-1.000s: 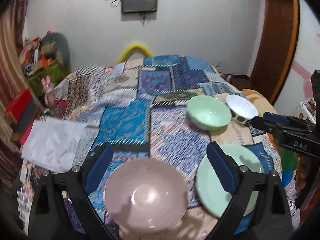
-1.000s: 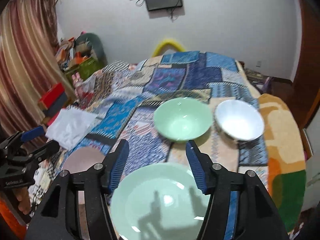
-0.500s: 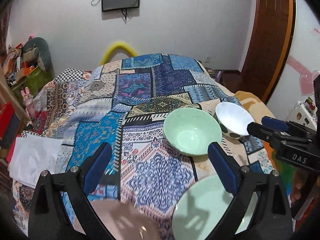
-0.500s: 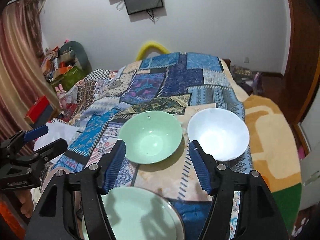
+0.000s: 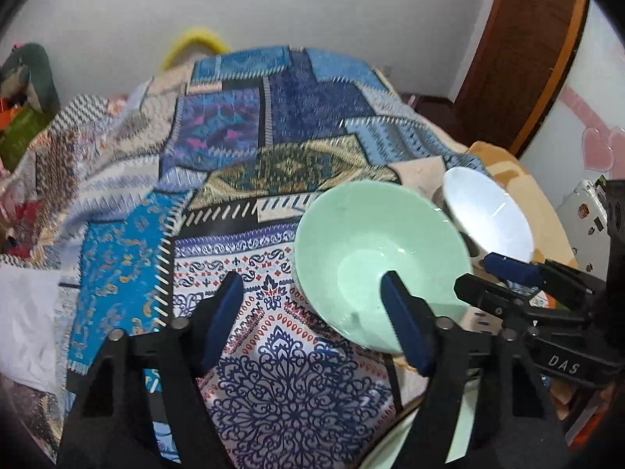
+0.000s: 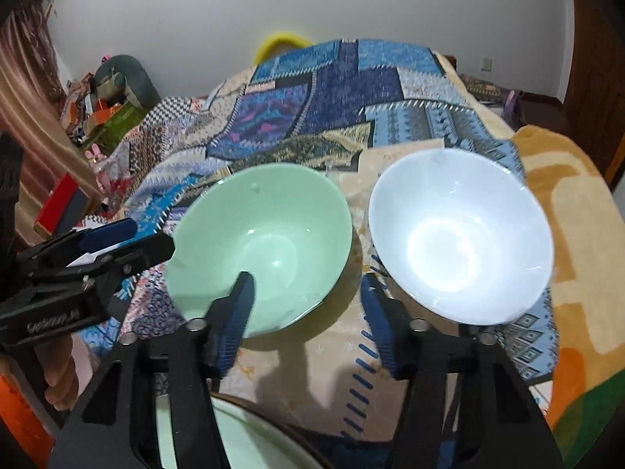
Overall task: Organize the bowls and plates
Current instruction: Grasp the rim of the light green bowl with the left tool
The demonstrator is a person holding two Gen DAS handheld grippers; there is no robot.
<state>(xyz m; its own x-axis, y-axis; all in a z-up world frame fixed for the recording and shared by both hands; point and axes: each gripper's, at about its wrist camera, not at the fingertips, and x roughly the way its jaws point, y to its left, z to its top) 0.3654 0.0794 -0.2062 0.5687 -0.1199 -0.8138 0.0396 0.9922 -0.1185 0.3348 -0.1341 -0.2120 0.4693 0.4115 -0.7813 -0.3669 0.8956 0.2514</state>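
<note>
A pale green bowl (image 5: 363, 250) (image 6: 265, 234) sits on the patchwork quilt (image 5: 242, 133), with a white bowl (image 5: 488, 211) (image 6: 465, 230) just to its right. My left gripper (image 5: 312, 312) straddles the green bowl's near left rim, one finger over the inside and one over the quilt. Its jaws are closing and the pads are not pressing. My right gripper (image 6: 308, 305) straddles the same bowl's near right rim, also closing and not gripping. Each gripper shows in the other's view, the left gripper (image 6: 156, 246) and the right gripper (image 5: 476, 273). A green plate (image 6: 234, 441) (image 5: 394, 437) lies under the grippers.
A white sheet (image 5: 23, 312) lies at the quilt's left edge. A red box (image 6: 62, 203) and clutter stand by the curtain on the left. An orange blanket (image 6: 578, 234) covers the right side, and a wooden door (image 5: 519, 58) is at the back right.
Both grippers moved forward and down, from over the pink bowl and the green plate to the green bowl. The pink bowl left the view. Both pairs of jaws stand narrower.
</note>
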